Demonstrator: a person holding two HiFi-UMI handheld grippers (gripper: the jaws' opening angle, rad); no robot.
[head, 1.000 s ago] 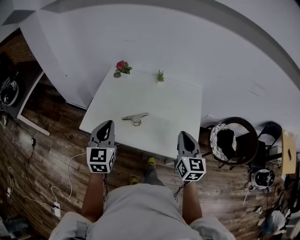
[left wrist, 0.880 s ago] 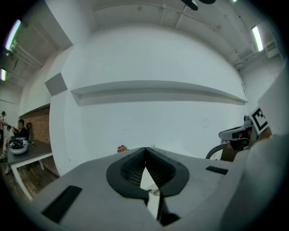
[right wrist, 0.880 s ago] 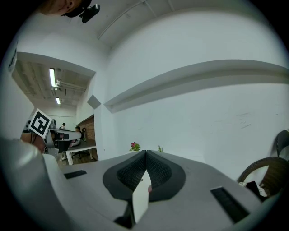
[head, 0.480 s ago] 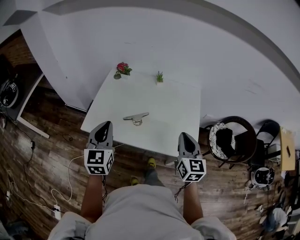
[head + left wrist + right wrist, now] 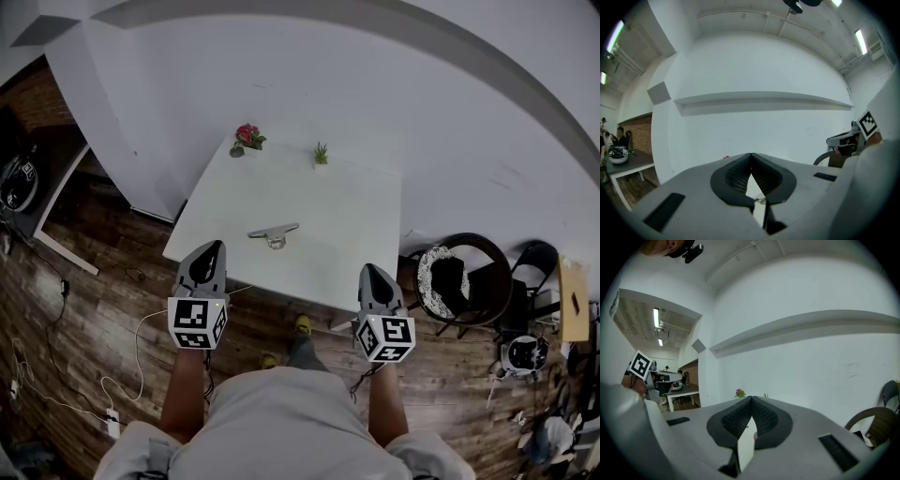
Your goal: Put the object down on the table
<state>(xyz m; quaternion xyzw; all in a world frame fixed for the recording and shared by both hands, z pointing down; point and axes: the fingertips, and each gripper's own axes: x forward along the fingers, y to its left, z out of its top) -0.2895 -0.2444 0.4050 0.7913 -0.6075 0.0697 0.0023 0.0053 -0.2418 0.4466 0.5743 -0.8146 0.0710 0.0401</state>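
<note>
The metal object (image 5: 273,233), a flat grey bar with a small ring under it, lies on the white table (image 5: 347,225) a little left of the head view's centre, near the table's lower edge. Nothing touches it.

My left gripper (image 5: 212,247) is below and left of it, at the table's lower edge, and apart from the object. In the left gripper view my left gripper (image 5: 751,155) has its dark ribbed pads (image 5: 736,174) meeting at the tips, with nothing held between them.

My right gripper (image 5: 369,270) is lower right of the object, just off the table's lower edge and farther from the object than the left one. In the right gripper view my right gripper (image 5: 751,399) is likewise closed tip to tip and empty.

At the table's upper edge stand a red flower (image 5: 246,135) and, to its right, a small green plant (image 5: 321,152). A round dark chair (image 5: 464,279) sits right of the table on the wooden floor (image 5: 103,309). A white cable (image 5: 141,349) trails across the floor at lower left.
</note>
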